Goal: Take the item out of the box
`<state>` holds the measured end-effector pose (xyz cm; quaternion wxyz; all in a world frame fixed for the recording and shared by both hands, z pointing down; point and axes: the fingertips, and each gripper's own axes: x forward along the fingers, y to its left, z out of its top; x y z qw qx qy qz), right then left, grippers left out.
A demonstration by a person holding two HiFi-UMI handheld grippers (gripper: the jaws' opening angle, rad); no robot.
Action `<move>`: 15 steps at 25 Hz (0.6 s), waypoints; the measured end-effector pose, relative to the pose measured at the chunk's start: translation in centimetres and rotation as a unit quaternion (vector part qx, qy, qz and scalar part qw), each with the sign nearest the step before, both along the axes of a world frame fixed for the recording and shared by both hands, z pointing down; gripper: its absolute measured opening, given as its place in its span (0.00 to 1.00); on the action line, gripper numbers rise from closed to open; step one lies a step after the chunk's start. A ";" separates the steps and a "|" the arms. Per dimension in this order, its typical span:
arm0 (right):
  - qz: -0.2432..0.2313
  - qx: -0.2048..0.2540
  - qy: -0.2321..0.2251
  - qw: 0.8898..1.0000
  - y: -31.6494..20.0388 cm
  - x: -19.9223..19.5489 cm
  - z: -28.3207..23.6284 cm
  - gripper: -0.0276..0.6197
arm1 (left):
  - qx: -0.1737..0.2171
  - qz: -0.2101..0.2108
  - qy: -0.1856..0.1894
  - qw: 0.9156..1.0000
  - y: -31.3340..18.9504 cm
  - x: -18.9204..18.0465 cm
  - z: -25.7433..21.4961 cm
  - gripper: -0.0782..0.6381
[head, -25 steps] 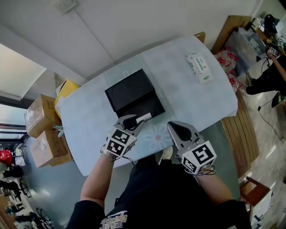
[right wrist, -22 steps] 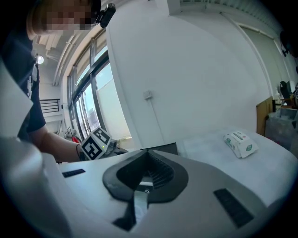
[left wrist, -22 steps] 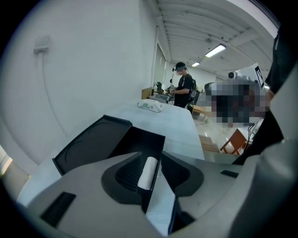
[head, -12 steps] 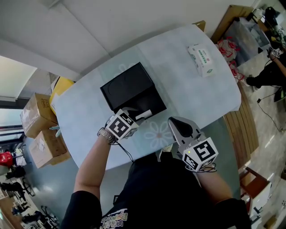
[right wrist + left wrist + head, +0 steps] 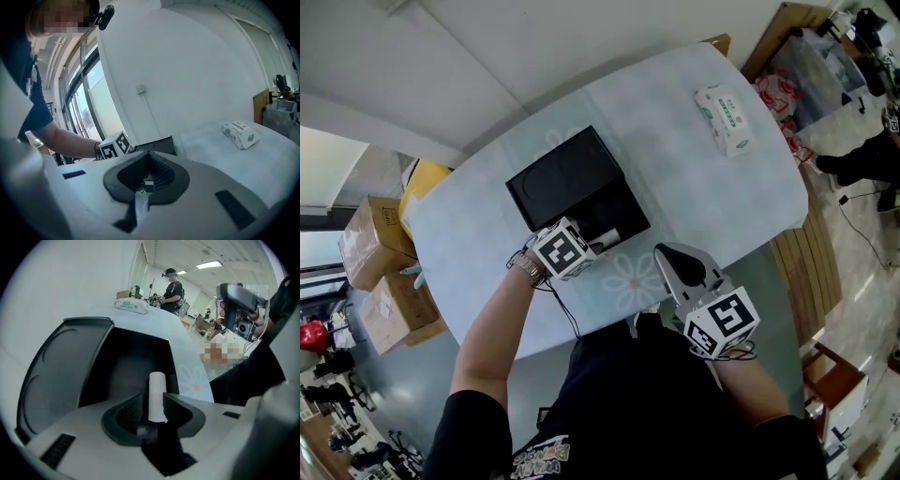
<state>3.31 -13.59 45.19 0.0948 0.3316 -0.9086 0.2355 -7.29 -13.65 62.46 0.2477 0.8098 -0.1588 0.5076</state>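
1. Left gripper [image 5: 153, 399]: it has come down and tipped steeply nose-down since the earlier frame. In the head view its marker cube [image 5: 564, 250] now covers the jaws. The jaws have just been widening and stand apart on either side of the white roll [image 5: 157, 390]. A gap shows on the roll's left side, so it is straddled but not clamped.
2. White roll: it lies inside the black box [image 5: 124, 364], in the near tray toward the right wall, and is not lifted.
3. Box: it sits open on the counter [image 5: 694, 187], with its lid [image 5: 56, 366] laid flat on the far-left side.
4. Right gripper [image 5: 149, 153]: its jaws are together with nothing between them. It is held at the counter's near edge, well apart from the box.
5. Tissue pack [image 5: 724, 117]: it lies far right on the counter.
6. Reading: the approach looks complete. Closing on the roll and lifting it clear of the tray walls are judged to be the remaining steps.
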 end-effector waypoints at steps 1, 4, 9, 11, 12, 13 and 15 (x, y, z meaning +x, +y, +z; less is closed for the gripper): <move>0.000 -0.001 0.000 1.000 0.0 0.0 0.1 0.06 | 0.002 0.007 -0.001 1.000 0.0 0.1 0.1 0.31; -0.001 -0.003 -0.001 1.000 0.0 -0.1 0.3 0.06 | 0.016 0.027 -0.016 0.999 0.0 0.2 0.1 0.31; -0.001 -0.007 -0.003 1.000 -0.1 -0.2 0.4 0.06 | 0.044 0.065 -0.053 0.996 0.1 0.4 0.1 0.32; -0.002 -0.007 -0.004 1.000 -0.2 -0.4 0.4 0.06 | 0.029 0.070 -0.051 0.996 0.4 0.5 0.2 0.29; -0.003 -0.007 -0.005 1.000 -0.1 -0.5 0.4 0.06 | 0.013 0.068 -0.044 0.997 0.6 0.6 0.4 0.26; -0.003 -0.007 -0.005 1.000 -0.1 -0.5 0.5 0.06 | -0.003 0.064 -0.037 0.997 0.6 0.5 0.5 0.26; -0.003 -0.008 -0.005 1.000 -0.1 -0.6 0.5 0.06 | -0.019 0.061 -0.031 0.997 0.3 0.5 0.5 0.26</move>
